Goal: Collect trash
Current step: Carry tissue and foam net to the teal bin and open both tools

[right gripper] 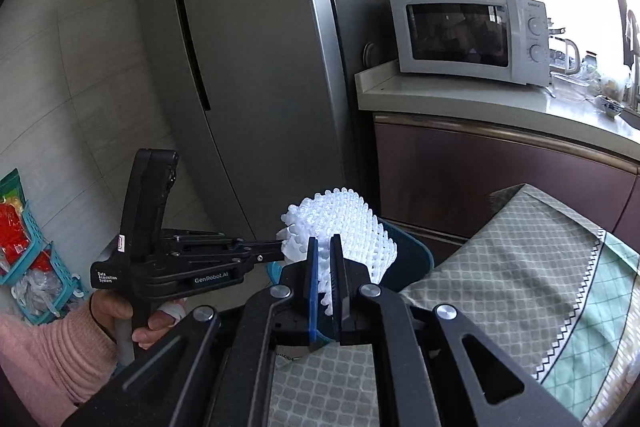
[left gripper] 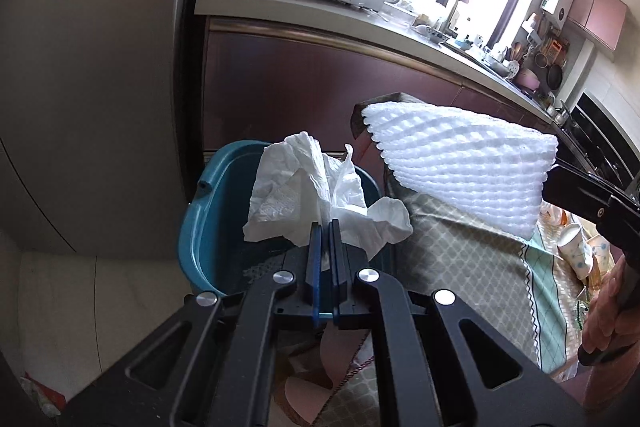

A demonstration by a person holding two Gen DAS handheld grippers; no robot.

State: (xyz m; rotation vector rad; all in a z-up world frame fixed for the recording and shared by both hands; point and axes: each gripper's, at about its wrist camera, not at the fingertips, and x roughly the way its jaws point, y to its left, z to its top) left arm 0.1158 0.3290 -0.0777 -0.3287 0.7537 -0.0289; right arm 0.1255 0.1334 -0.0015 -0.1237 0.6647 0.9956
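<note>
Kitchen floor beside the fridge holds a teal bin. Left gripper pinches a crumpled tissue above it; right gripper clamps white foam netting nearby. Both await dropping; paper cups remain on the table's right.

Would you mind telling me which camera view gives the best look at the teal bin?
The left wrist view: the teal bin shows its rim, outer wall and part of its inside, beyond the crumpled tissue held by the left gripper. The right wrist view shows only slivers of it behind the white foam net.
</note>
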